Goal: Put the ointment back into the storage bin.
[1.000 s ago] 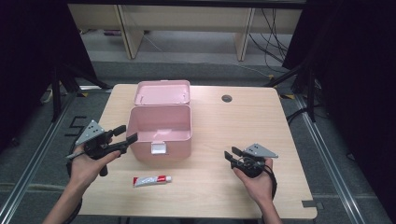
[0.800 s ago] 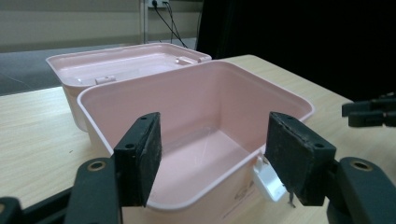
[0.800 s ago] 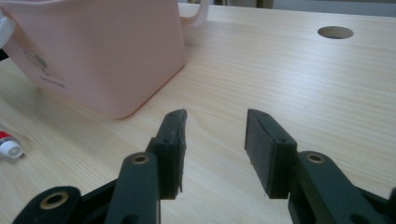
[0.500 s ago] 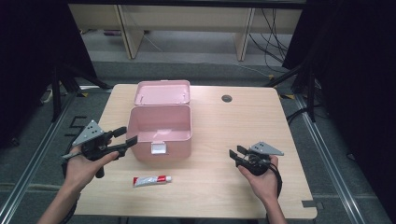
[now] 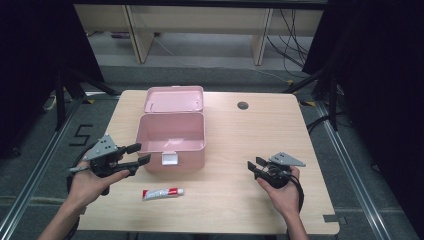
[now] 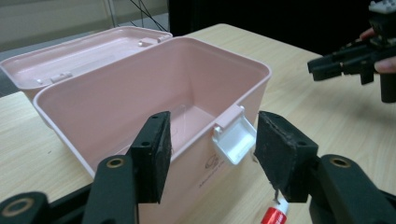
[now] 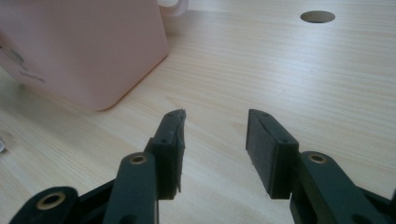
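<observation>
On the wooden table (image 5: 225, 145) your left gripper (image 5: 136, 155), jaws just narrowing slightly but empty, hovers beside the open pink box (image 5: 172, 137), toothpaste (image 5: 162, 193) nearby, while your right gripper (image 5: 256, 166) gapes empty.

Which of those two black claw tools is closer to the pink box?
The left gripper: its open jaws sit right beside the pink box, near the white latch. The right gripper waits well away over bare table.

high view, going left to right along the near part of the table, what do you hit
left gripper → toothpaste tube → right gripper
</observation>
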The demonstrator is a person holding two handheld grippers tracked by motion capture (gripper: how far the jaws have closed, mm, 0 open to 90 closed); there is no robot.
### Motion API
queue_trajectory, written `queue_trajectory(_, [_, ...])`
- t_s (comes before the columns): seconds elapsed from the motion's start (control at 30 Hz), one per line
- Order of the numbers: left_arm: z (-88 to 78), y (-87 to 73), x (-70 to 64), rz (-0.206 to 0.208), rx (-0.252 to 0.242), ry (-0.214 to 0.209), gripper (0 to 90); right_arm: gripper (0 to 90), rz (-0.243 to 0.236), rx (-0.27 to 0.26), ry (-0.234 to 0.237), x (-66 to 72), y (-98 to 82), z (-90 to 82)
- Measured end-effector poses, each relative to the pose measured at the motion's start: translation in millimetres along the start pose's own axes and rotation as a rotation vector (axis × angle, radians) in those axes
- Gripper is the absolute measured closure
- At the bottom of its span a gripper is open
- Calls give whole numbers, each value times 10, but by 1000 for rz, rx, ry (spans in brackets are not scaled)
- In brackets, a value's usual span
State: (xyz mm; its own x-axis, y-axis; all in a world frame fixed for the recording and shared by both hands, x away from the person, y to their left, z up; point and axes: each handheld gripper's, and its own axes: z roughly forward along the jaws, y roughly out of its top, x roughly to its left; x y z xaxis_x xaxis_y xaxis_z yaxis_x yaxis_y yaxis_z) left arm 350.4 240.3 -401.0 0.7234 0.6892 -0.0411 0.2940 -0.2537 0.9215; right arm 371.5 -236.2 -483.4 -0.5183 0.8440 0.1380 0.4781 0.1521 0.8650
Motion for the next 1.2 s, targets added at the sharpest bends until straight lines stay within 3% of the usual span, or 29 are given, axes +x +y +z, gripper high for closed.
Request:
queue_trajectory(0.03, [9, -4, -1, 2, 1, -7, 459, 582, 16, -3, 5, 4, -4, 16])
queue_trajectory(0.2, [37, -18, -31, 43, 70, -45, 448, 580, 6, -8, 3, -26, -14, 9])
queue_trajectory(0.23, [46, -23, -37, 51, 72, -62, 449, 580, 41, 0, 10, 0, -19, 8])
queue_trajectory(0.27, [45, -25, -50, 62, 88, -65, 450, 580, 42, 1, 10, 0, -19, 6])
queue_trajectory(0.3, [49, -29, -57, 70, 97, -74, 453, 580, 40, 2, 9, -1, -17, 5])
queue_trajectory(0.33, [55, -33, -59, 82, 107, -91, 458, 580, 4, -16, 3, -26, -14, 15])
queue_trajectory(0.47, [65, -38, -95, 128, 147, -108, 476, 578, 17, -5, 19, -22, 0, -4])
queue_trajectory(0.73, [163, -88, -158, 175, 210, -168, 500, 577, 2, -15, 8, -27, 3, -11])
queue_trajectory(0.9, [237, -131, -180, 211, 274, -205, 501, 577, 13, -5, 17, -18, 7, -15])
queue_trajectory(0.93, [252, -137, -181, 215, 281, -212, 501, 577, 40, -3, 26, 5, 2, -10])
queue_trajectory(0.97, [270, -149, -180, 223, 295, -218, 502, 577, 1, -3, 14, -20, 6, -13])
queue_trajectory(1.0, [291, -167, -181, 229, 312, -222, 502, 577, -3, 2, 8, -20, 7, -16])
queue_trajectory(1.1, [334, -201, -167, 248, 357, -236, 503, 577, 24, -9, 29, -3, 7, -4])
queue_trajectory(1.13, [350, -214, -163, 265, 385, -242, 509, 577, 14, -7, 19, -8, 10, -13])
queue_trajectory(1.2, [375, -240, -182, 260, 407, -254, 513, 577, 10, -7, 14, -15, 12, -16])
